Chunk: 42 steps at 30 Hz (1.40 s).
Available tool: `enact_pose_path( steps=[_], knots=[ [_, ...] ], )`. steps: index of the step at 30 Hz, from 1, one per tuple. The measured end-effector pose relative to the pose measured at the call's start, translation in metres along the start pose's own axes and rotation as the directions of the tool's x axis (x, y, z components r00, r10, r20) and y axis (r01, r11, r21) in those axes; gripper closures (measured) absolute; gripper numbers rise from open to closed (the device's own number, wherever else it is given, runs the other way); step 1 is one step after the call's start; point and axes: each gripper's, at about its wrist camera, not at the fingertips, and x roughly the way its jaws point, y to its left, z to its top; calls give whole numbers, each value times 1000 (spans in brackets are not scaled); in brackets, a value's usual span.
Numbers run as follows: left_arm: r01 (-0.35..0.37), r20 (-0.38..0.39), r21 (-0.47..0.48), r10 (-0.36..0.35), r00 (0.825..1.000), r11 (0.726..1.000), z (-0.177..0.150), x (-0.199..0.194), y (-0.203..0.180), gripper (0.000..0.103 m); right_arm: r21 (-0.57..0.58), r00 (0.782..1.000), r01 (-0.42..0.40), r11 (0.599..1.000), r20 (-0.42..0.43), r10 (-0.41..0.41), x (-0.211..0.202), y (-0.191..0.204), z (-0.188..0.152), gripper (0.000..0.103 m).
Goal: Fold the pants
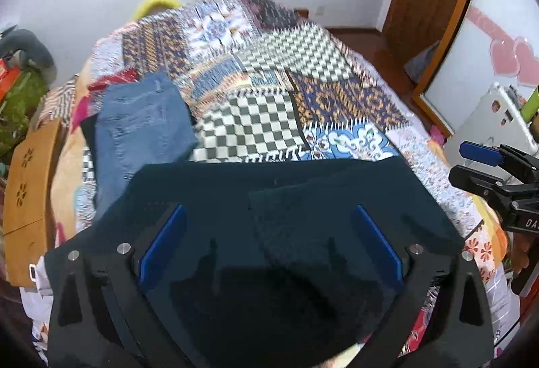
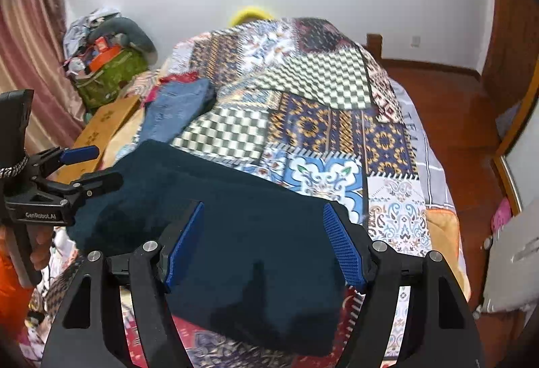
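Observation:
Dark navy pants [image 1: 269, 199] lie folded on the patchwork bed cover at the near edge; they also show in the right wrist view [image 2: 242, 233]. My left gripper [image 1: 269, 233] is open above the pants, its blue pads spread wide and holding nothing. My right gripper [image 2: 266, 240] is open above the right end of the pants, also empty. The right gripper shows at the right edge of the left wrist view [image 1: 498, 176]. The left gripper shows at the left edge of the right wrist view [image 2: 67, 172].
Folded blue jeans [image 1: 141, 125] lie on the bed's left side, also in the right wrist view [image 2: 175, 108]. A wooden box [image 1: 30, 196] stands left of the bed. A green bag [image 2: 107, 78] sits by the wall. Wooden floor [image 2: 454, 118] lies to the right.

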Motion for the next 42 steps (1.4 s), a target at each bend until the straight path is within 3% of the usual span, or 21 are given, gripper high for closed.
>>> enact_pose_path(
  steps=[5,11,16,34,38,42],
  knots=[
    [-46,-86,42,50,995,998,-1,45,-7,4,29,996,-11,1000,-94,14,40,-12,-4,34],
    [-94,-136,120,110,985,988,-16,69,-3,3,11,978,-21,1000,-207,23,81,-16,-26,34],
    [-83,-131,120,99,986,989,-23,66,0,2,26,979,-34,999,-202,38,76,-24,-48,26],
    [-87,-85,69,93,992,994,-70,15,1,2,151,983,11,988,-185,18,30,-27,-86,24],
    [-79,-51,45,81,995,996,-77,-6,7,3,124,981,34,992,-196,-9,21,-20,-81,23],
    [-123,13,30,123,992,992,-82,-34,19,3,51,987,36,998,-161,-28,7,-2,-74,23]
  ],
)
